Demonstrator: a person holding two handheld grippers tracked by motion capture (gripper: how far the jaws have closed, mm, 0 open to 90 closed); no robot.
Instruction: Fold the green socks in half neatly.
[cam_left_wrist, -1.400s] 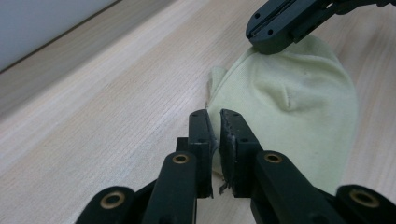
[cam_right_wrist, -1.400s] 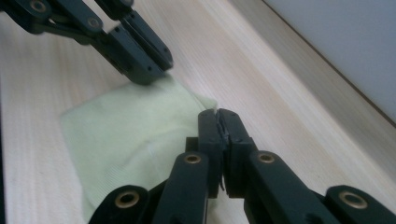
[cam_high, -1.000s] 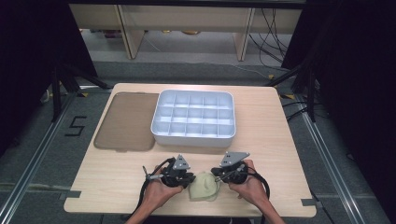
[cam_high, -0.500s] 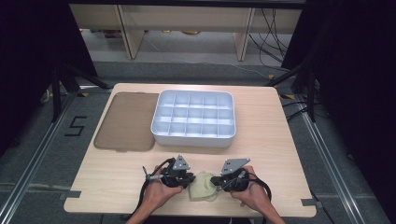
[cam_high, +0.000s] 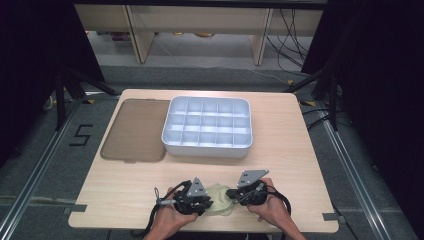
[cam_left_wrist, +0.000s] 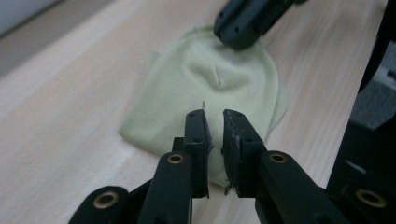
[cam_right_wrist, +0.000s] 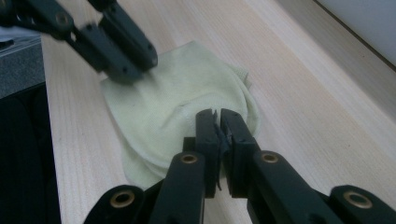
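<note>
A pale green cloth (cam_high: 220, 204) lies folded flat on the wooden table (cam_high: 290, 165) near its front edge, between my two grippers. My left gripper (cam_high: 209, 202) hovers over the cloth's (cam_left_wrist: 205, 79) near edge. Its jaws (cam_left_wrist: 214, 114) are nearly shut, with a thin slit that has just widened a little and nothing between them. My right gripper (cam_high: 231, 194) is shut, and its tips (cam_right_wrist: 215, 113) rest on the cloth (cam_right_wrist: 177, 93) beside a small crease. I cannot tell whether any fabric is pinched there.
A white tray (cam_high: 205, 145) split into several empty compartments stands at the middle of the table. A flat brown lid (cam_high: 135, 130) lies to its left. Bare wood stretches to the right of the tray and along the front edge.
My left gripper has shifted slightly toward the front edge of the table. The right gripper and the cloth stay about where they were.
</note>
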